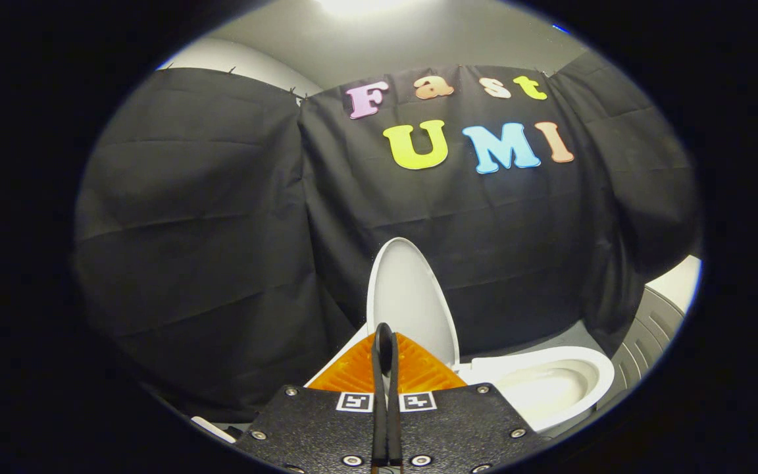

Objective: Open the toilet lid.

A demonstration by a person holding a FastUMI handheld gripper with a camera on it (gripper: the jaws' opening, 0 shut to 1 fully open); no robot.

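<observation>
While my tongs (385, 336) point forward with fingers pressed together, gripping nothing, black cloth (221, 217) hangs behind everything. Just beyond the tips, at twelve o'clock, the toilet lid (408, 296) stands raised, long axis upright. At three o'clock sits the open white bowl (550, 385).

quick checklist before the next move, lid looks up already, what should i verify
1. Toilet lid raised upright against the black cloth wall: ok.
2. Bowl uncovered, to one side beyond the fingers: ok.
3. Gripper fingers closed together with nothing between them: ok.
4. Fingers clear of the lid, tips lying just in front of its lower part: cannot tell whether they touch.
5. Lid resting stably, not about to fall back: cannot tell.
</observation>
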